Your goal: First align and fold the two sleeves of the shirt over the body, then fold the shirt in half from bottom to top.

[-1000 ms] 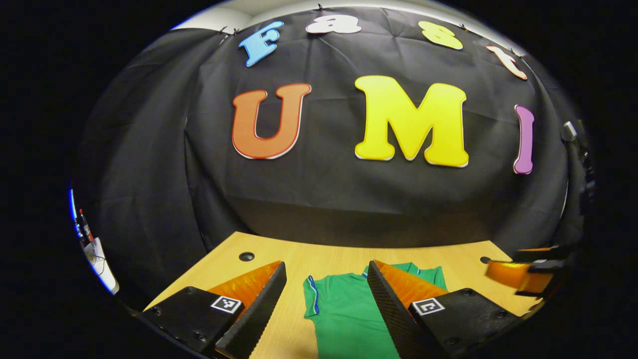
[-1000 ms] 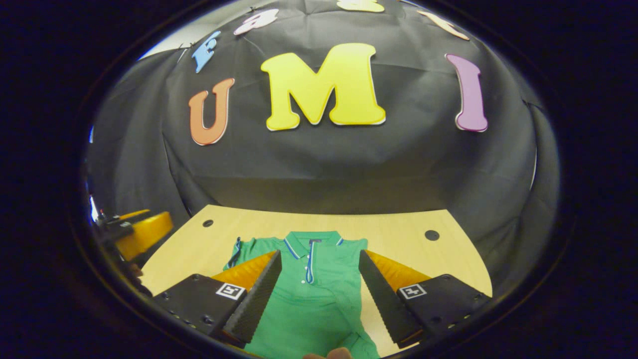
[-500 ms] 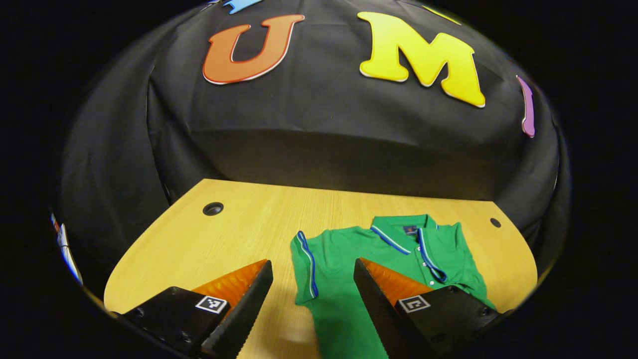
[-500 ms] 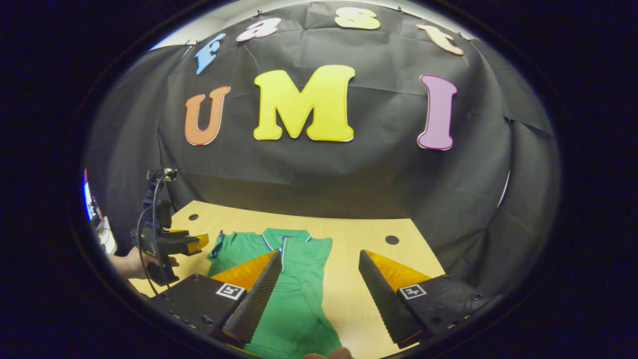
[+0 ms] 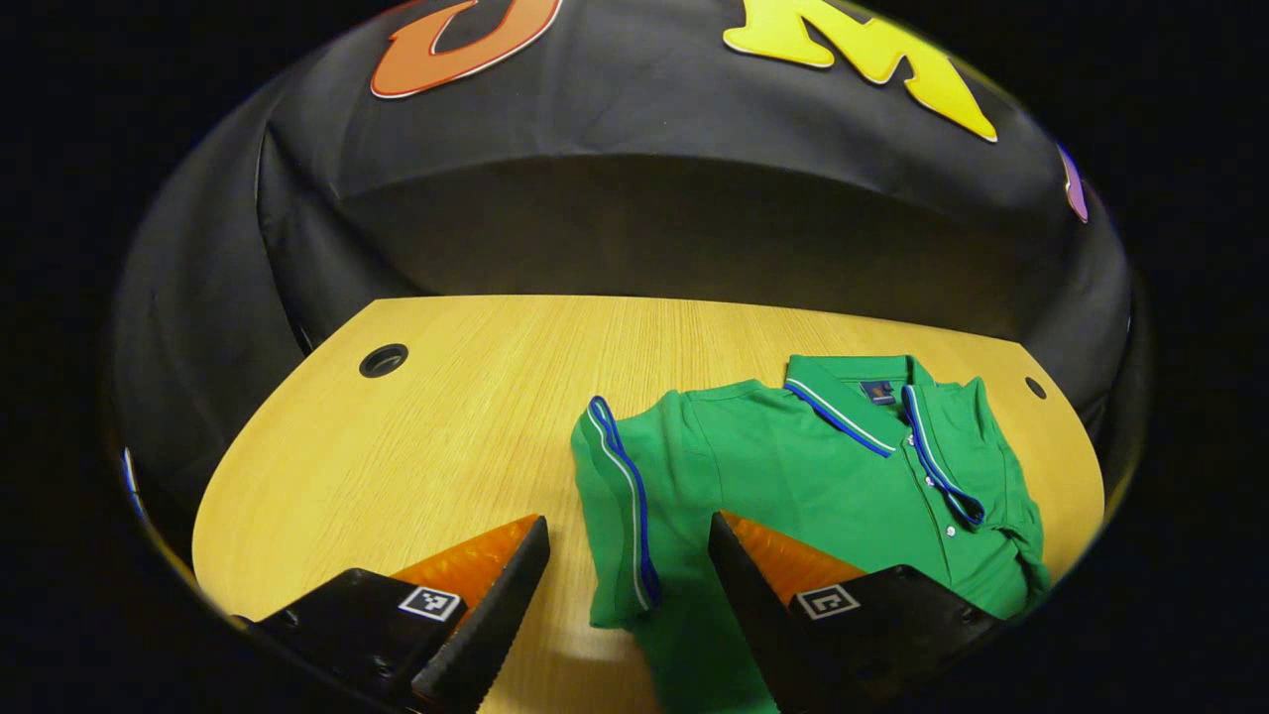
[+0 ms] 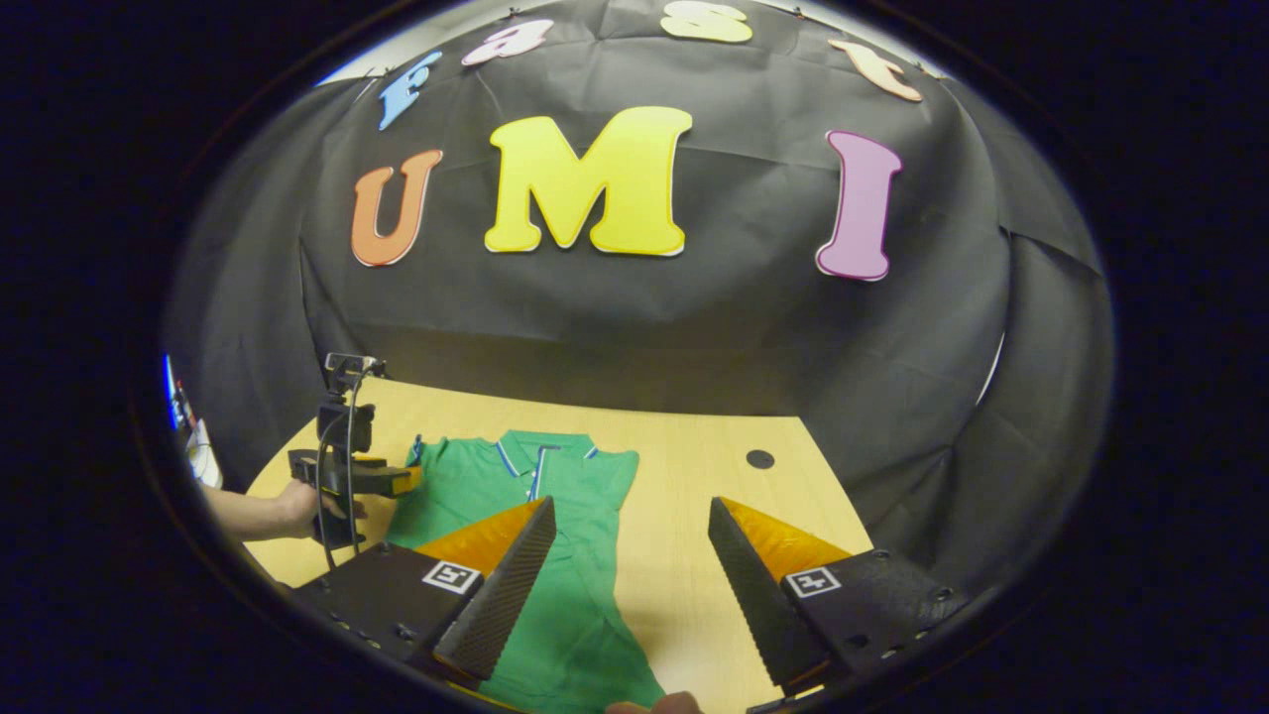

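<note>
Moved since earlier: left gripper (image 5: 627, 570) tipped lower and closer over the table (image 5: 416, 446); more tabletop and shirt in left gripper view, wall letters slid upward. Right gripper (image 6: 631, 575) drawn off to the shirt's right side.
Shirt: green polo shirt (image 5: 793, 466) flat on table, collar (image 5: 843, 402) toward wall, placket buttoned.
Left sleeve: left sleeve (image 5: 620, 506) spread outward, striped cuff between left gripper's fingers, not pinched.
Right sleeve: seems turned in over body in right gripper view; not certain.
Left jaws: wide, holding nothing.
Right jaws: wide, holding nothing, above bare table beside shirt.
Hand: person's hand (image 6: 307, 506) on left gripper, seen in right gripper view.
Progress: early; left sleeve fold pending, bottom-to-top fold not yet done.
</note>
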Demonstrator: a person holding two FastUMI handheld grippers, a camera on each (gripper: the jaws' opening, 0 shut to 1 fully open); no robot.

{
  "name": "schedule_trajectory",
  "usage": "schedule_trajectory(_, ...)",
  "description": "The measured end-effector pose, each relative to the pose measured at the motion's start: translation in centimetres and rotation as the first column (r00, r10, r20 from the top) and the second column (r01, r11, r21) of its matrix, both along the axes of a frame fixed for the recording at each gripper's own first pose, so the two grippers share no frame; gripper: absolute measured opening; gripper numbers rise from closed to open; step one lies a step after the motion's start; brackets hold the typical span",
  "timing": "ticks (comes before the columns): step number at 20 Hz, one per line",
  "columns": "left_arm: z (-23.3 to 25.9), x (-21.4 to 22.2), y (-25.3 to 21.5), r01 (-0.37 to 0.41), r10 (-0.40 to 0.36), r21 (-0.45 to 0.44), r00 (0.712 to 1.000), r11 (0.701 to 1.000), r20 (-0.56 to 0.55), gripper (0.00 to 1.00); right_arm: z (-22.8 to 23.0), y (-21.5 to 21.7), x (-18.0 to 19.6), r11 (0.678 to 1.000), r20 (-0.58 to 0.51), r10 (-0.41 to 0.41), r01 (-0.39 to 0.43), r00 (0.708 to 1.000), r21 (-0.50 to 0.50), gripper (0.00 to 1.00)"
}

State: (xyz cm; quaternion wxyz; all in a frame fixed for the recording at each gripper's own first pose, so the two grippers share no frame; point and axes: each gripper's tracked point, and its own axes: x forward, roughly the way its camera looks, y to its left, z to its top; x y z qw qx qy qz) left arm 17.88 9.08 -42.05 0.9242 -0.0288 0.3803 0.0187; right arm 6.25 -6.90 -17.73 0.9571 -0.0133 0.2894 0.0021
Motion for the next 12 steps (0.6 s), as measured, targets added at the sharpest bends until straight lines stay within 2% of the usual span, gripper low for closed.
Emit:
schedule_trajectory(3,-1.5,-0.2,0.2,0.011,-0.011,0.004,0.999,1.0,-0.037,1.0,-0.3,-0.1,0.2,1.0,-0.012,-0.023,0.023,1.0,0.021,0.96)
schedule_trajectory(4,-1.7,-0.1,0.3,0.015,-0.015,-0.001,0.999,1.0,-0.04,0.94,-0.6,-0.2,0.4,0.999,-0.019,-0.029,0.029,0.999,0.027,0.98)
schedule_trajectory(5,-1.9,-0.1,0.4,0.015,-0.015,-0.002,0.999,1.0,-0.039,0.9,-1.0,-0.2,0.5,0.999,-0.028,-0.033,0.034,0.999,0.036,0.96)
schedule_trajectory(6,-1.9,0.0,0.6,0.013,-0.013,-0.004,0.999,1.0,-0.034,0.8,-1.3,-0.1,0.6,0.998,-0.036,-0.039,0.041,0.999,0.047,0.95)
schedule_trajectory(11,-1.9,0.2,1.8,0.0,-0.001,-0.054,1.0,0.999,-0.018,0.5,-2.9,0.2,0.7,0.996,-0.065,-0.051,0.056,0.997,0.072,0.96)
schedule_trajectory(12,-1.8,0.3,2.0,-0.005,0.004,-0.065,1.0,0.998,-0.02,0.36,-3.2,0.3,0.7,0.995,-0.071,-0.052,0.057,0.996,0.076,0.96)
